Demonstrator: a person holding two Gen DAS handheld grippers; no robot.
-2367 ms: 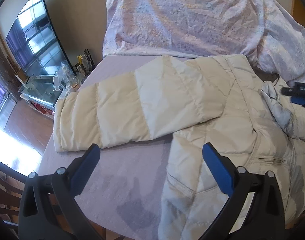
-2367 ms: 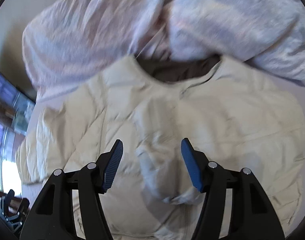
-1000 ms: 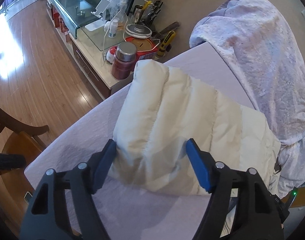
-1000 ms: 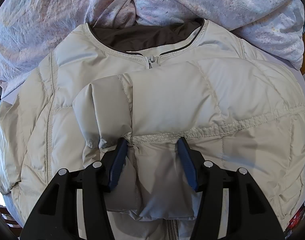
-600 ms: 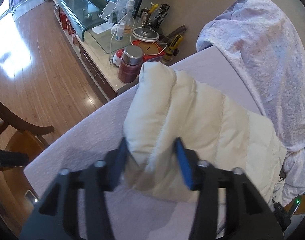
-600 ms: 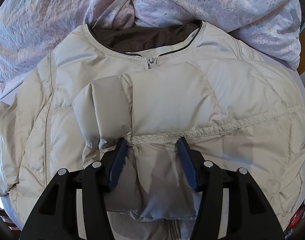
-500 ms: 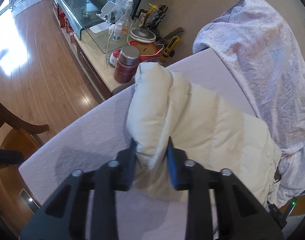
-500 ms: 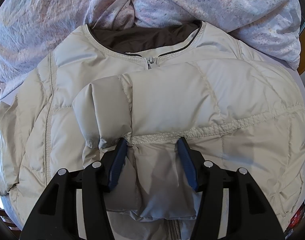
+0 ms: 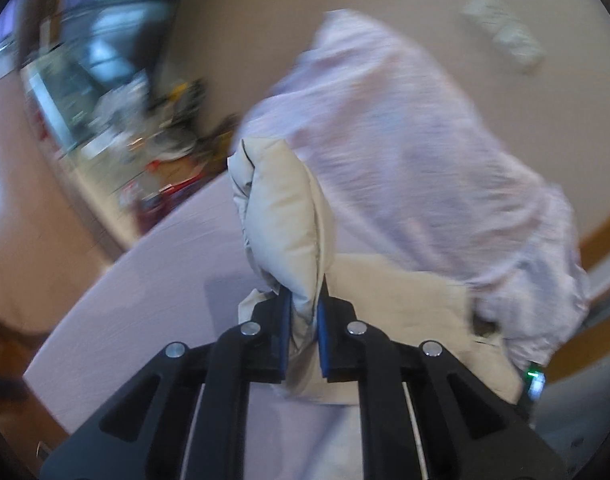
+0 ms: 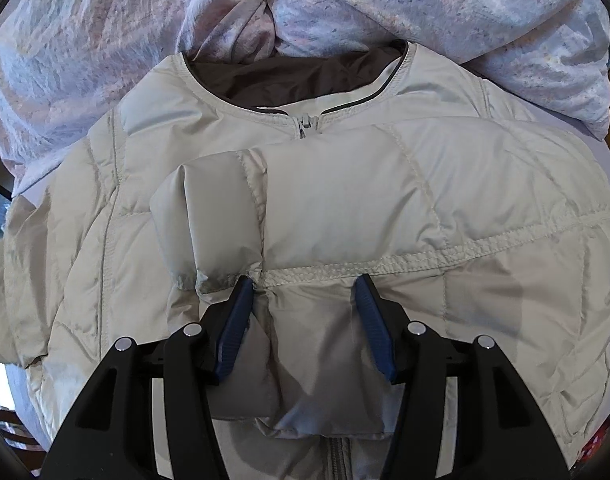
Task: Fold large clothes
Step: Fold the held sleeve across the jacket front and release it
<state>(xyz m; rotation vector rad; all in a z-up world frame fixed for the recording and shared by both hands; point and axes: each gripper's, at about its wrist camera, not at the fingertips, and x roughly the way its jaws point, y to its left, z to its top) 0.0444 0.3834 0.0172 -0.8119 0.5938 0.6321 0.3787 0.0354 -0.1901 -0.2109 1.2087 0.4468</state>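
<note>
A cream quilted puffer jacket lies front up on a lilac-covered table, its collar toward the bedding, one sleeve folded across the chest. My right gripper is open, its blue pads straddling the folded sleeve's cuff just above the zipper. My left gripper is shut on the cuff end of the other sleeve and holds it lifted above the table. The left wrist view is motion-blurred.
A crumpled lilac floral duvet is piled behind the jacket collar and shows in the left wrist view. A low glass cabinet with bottles and clutter stands beyond the table's left edge, over a wooden floor.
My left gripper closed on the sleeve cuff and lifted it off the table, swinging toward the jacket body. My right gripper stayed open and still over the folded sleeve.
</note>
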